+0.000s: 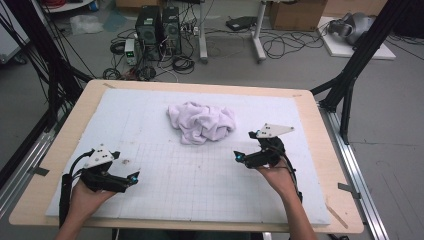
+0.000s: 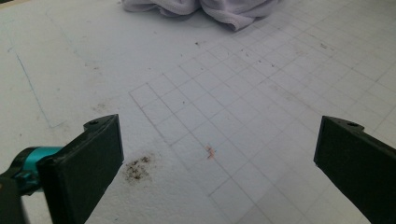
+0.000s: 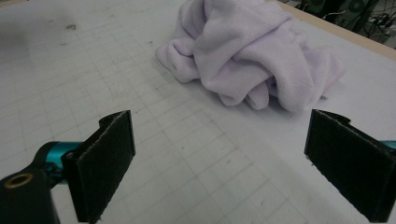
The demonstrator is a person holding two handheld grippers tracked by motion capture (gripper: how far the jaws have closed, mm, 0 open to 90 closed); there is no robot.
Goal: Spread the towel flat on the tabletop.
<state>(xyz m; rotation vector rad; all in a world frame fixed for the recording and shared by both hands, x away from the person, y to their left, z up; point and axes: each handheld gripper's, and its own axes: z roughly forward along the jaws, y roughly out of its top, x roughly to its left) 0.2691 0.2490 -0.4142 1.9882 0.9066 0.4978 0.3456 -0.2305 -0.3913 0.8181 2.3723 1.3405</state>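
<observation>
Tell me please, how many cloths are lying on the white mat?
1. A crumpled lilac cloth lies on the far middle of the white mat, ahead of both tongs. Its folds may hide something smaller.

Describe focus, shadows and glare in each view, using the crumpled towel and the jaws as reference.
High view: even, soft light, no glare, the lavender towel slightly soft. Left gripper view: mat grid sharp, the near jaws softer, a dark stain plain. Right gripper view: towel crisp with a faint shadow under its folds; the jaws are blurred at the edges.
</observation>
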